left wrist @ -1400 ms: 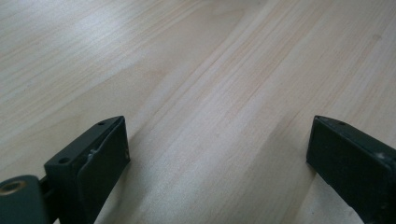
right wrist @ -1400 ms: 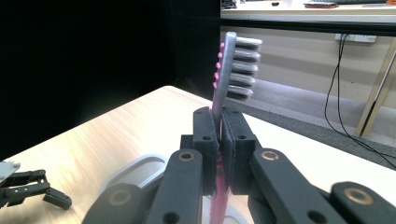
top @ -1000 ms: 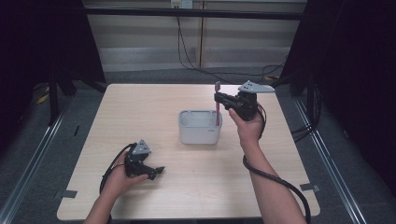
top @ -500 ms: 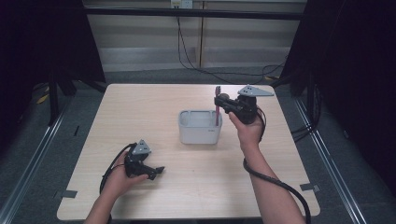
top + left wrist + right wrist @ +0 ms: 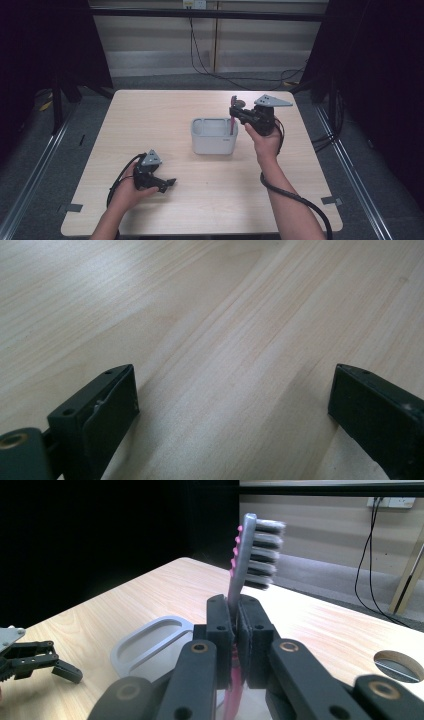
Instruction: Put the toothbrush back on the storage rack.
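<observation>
A toothbrush is held over a grey box on a table.

The toothbrush (image 5: 248,555) is pinched tight between the jaws of the right gripper (image 5: 234,116), and it is kept upright with its bristles at the top. Its pink handle is seen going down between the jaws, and in the high view the lower end is seen at the right end of the grey box (image 5: 214,136); it cannot be told if the box is touched by it. The box is found near the middle of the wooden table (image 5: 150,115). The left gripper (image 5: 167,184) is rested low on the table, near the front edge and well apart from the box. Its jaws are spread wide open, and nothing is held between them; bare wood is seen there.
</observation>
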Action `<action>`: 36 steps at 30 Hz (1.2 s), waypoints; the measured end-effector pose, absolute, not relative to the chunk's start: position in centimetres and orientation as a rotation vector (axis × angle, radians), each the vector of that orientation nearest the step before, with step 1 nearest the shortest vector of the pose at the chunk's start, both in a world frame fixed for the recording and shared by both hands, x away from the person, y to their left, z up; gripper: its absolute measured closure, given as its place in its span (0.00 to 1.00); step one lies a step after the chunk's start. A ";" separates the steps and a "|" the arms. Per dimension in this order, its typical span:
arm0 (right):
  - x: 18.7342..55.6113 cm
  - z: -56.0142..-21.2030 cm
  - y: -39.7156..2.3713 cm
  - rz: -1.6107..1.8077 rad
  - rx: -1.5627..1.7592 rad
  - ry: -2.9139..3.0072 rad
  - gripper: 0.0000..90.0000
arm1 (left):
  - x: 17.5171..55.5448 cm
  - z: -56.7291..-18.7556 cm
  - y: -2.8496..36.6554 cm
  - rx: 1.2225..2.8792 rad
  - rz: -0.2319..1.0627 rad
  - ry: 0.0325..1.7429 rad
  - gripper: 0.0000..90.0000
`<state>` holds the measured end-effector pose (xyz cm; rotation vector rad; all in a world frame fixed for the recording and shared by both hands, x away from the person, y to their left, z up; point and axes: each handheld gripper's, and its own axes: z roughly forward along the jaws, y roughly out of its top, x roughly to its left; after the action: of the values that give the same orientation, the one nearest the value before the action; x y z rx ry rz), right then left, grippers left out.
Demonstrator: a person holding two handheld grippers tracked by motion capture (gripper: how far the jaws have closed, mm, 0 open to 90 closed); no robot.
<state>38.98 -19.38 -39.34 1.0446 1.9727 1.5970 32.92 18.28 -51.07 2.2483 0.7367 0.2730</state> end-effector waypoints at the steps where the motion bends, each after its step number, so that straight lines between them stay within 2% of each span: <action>1: 38.9 -39.4 -19.4 1.595 1.045 1.974 0.95 | 32.9 -51.1 18.3 2.249 0.273 0.738 0.06; 36: 38.3 -41.0 -19.7 1.593 1.069 1.977 0.95 | 32.9 -51.1 18.3 2.248 0.273 0.737 0.06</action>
<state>38.31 -19.70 -40.98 1.0686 1.9770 1.5931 32.92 18.28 -51.07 2.2482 0.7369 0.2729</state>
